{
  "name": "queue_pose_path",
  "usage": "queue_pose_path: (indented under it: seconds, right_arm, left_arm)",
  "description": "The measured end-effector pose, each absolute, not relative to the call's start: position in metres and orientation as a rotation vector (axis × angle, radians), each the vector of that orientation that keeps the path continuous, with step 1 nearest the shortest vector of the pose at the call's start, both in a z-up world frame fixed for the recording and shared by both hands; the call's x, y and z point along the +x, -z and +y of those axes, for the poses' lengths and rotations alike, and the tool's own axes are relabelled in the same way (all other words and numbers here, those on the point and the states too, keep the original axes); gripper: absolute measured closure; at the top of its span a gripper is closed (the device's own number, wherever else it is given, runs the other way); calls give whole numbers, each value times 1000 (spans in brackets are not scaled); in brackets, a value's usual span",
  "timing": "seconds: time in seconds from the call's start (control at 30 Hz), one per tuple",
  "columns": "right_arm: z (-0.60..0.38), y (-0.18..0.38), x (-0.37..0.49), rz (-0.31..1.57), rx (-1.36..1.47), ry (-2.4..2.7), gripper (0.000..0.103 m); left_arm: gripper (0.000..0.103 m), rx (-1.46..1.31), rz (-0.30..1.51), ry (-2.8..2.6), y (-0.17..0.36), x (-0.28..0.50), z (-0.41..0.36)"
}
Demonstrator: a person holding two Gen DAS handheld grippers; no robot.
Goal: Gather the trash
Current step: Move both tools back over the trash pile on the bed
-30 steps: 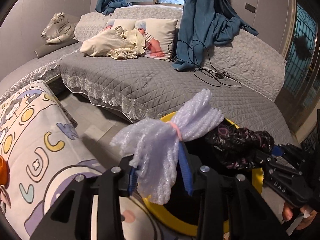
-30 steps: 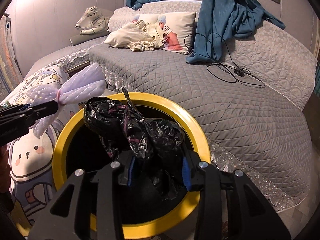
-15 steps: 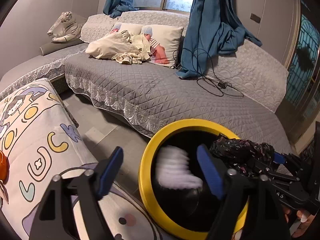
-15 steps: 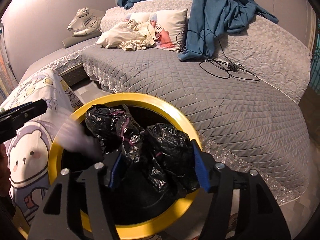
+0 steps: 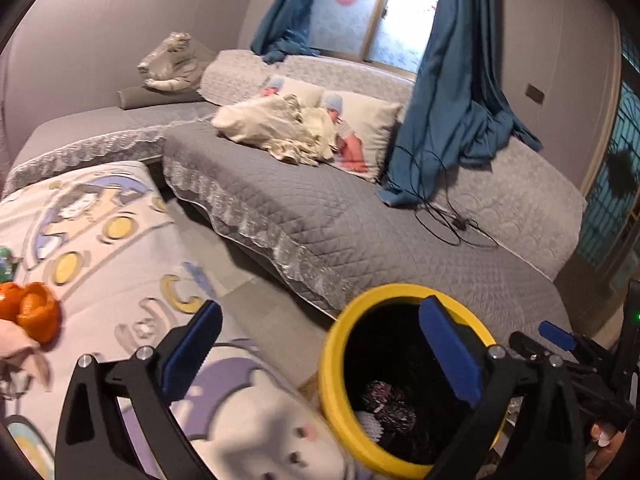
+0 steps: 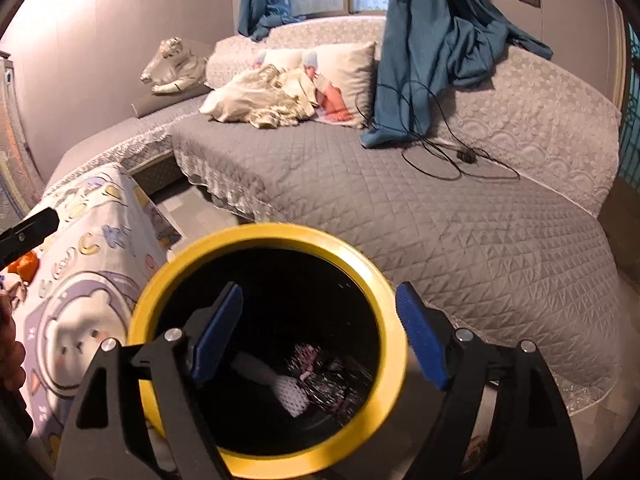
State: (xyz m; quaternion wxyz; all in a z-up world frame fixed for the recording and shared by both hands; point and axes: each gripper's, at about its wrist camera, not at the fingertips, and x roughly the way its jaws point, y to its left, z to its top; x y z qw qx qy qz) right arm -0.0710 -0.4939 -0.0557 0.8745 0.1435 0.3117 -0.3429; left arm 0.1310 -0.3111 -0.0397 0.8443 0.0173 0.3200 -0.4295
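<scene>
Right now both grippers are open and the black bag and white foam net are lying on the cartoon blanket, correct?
Not on the blanket. The right wrist view shows the black bag and white foam net inside the yellow-rimmed bin. Both the left gripper and right gripper are open.

The black depths of the yellow-rimmed round bin (image 6: 390, 300) swallow its floor. An orange crumpled object (image 5: 34, 310) at the left edge is blurred beyond telling.

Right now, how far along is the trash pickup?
Done: the white foam netting and crumpled black bag lie inside the yellow-rimmed bin. In hand: nothing; the left gripper and right gripper have just been opening and are empty. Left: the orange peel on the cartoon blanket.
</scene>
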Motion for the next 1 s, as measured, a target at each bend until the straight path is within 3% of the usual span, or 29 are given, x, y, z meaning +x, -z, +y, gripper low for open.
queue_pose_path:
  seconds: [0.6, 1.0]
  right_arm:
    - [-373, -8, 17, 512, 100, 382, 23]
    - [-262, 12, 98, 520, -83, 116, 21]
  left_arm:
    - [8, -23, 628, 734, 3, 154, -153]
    - [8, 46, 573, 418, 2, 189, -29]
